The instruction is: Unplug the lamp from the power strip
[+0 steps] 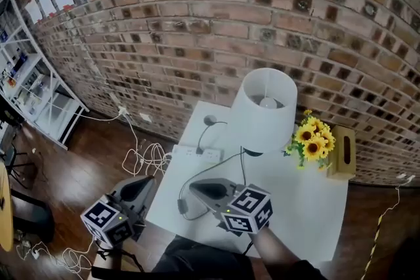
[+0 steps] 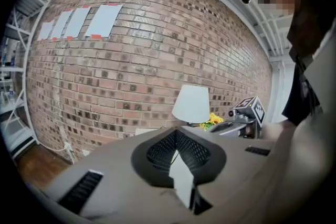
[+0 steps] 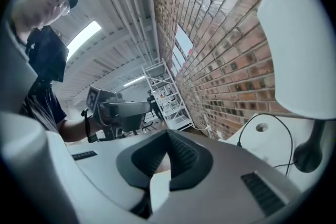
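Observation:
A lamp with a white shade (image 1: 265, 108) stands on the white table (image 1: 308, 206) by the brick wall. A white power strip (image 1: 211, 155) lies at the table's far left edge with a black plug (image 1: 198, 150) in it. The black cord (image 1: 203, 175) loops over the tabletop. My left gripper (image 1: 147, 181) hangs off the table's left side, shut and empty. Over the table's near part, my right gripper (image 1: 195, 187) is also shut with nothing in it. The left gripper (image 2: 176, 135) view shows the lamp (image 2: 191, 104) far ahead. The right gripper (image 3: 168, 136) view has the shade (image 3: 299, 50) close at right.
Sunflowers (image 1: 313, 140) and a wooden box (image 1: 342, 153) stand right of the lamp. White cables (image 1: 144, 159) lie on the wooden floor left of the table, running to a wall socket. White shelving (image 1: 39, 92) stands far left along the wall.

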The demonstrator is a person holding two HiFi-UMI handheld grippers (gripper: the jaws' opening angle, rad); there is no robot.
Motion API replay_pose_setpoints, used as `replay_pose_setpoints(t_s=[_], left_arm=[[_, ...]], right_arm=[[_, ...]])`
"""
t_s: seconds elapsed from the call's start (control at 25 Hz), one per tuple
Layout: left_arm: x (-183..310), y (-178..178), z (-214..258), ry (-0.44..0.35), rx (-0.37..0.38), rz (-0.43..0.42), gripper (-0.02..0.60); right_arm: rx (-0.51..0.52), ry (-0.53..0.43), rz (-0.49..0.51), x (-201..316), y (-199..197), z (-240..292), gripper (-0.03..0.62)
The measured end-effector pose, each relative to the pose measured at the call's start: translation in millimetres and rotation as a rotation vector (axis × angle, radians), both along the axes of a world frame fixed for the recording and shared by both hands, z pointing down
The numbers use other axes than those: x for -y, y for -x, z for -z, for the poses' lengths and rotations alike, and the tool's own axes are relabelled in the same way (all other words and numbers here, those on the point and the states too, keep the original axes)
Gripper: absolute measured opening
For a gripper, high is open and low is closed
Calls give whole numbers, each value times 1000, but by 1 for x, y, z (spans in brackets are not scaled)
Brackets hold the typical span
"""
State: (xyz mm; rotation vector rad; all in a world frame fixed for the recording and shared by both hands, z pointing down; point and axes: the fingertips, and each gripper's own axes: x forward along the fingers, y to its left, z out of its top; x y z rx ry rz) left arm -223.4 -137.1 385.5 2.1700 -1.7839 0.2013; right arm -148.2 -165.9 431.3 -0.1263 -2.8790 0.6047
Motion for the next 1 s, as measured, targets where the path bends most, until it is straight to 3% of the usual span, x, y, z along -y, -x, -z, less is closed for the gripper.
replay_pose_setpoints(t_s=[0.08,0.24,0.64,0.8,1.0], left_arm=[[13,3,-7,-8,-2,-41,11],[42,7,-17,-14,-78,-130,11],[100,31,-54,55,-64,-349,9],[120,35,-65,75,-73,-401,9],[138,31,-81,89,-9,-478,11]], right_arm=[[-17,-6,-36,7,-2,-2,-11],[-67,-8,-118,20,-5,-10,-11],[-188,12,-311,40,12,-25,-11],[-203,35,-381,49,16,-32,-11],[-247,59,-474,54,13,-48,-11]])
